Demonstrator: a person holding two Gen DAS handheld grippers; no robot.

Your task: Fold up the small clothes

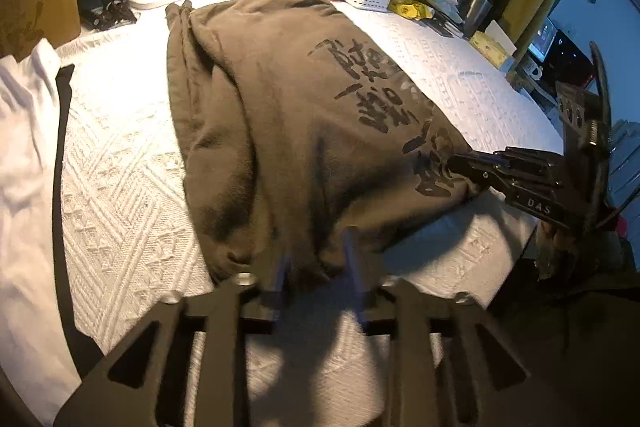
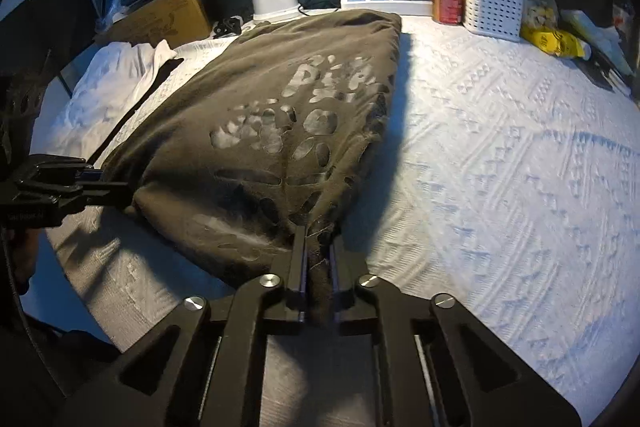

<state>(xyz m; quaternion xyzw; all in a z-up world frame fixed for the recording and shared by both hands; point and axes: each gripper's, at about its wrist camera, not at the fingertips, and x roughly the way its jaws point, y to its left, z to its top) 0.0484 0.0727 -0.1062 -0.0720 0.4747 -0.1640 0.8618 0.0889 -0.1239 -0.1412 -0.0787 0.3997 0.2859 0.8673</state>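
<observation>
The olive-brown shirt [image 2: 256, 115] lies on the white textured cloth [image 2: 500, 147] that covers the work surface, folded lengthwise with its dark printed lettering [image 1: 384, 95] facing up. Its far edge sits just in front of the white power strip [image 2: 384, 2] at the back of the surface.

The right gripper [image 2: 318, 251] is closed down on the shirt's near right corner: the two black fingers stand almost together, with a bunched roll of fabric pinched between them. In the left wrist view the same gripper [image 1: 460, 163] enters from the right, its tips touching the printed corner of the shirt.

The left gripper [image 1: 318, 251] is at the shirt's near left corner. Its fingers [image 1: 352, 247] are blurred, a gap shows between them, and fabric lies in that gap (whether they are pressing on it cannot be determined from this view). In the right wrist view this gripper [image 2: 120, 193] comes in from the left and meets the shirt's edge, but the fingertips are hidden by the cloth.

A white garment [image 1: 28, 131] with a dark strip along its edge lies to the left of the shirt, apart from it. Along the back stand a cardboard box [image 2: 160, 15], a white lamp base [image 2: 276, 1], a red tin [image 2: 447, 5] and a white perforated basket [image 2: 494, 3], with a yellow packet [image 2: 554, 43] just beside the basket.
</observation>
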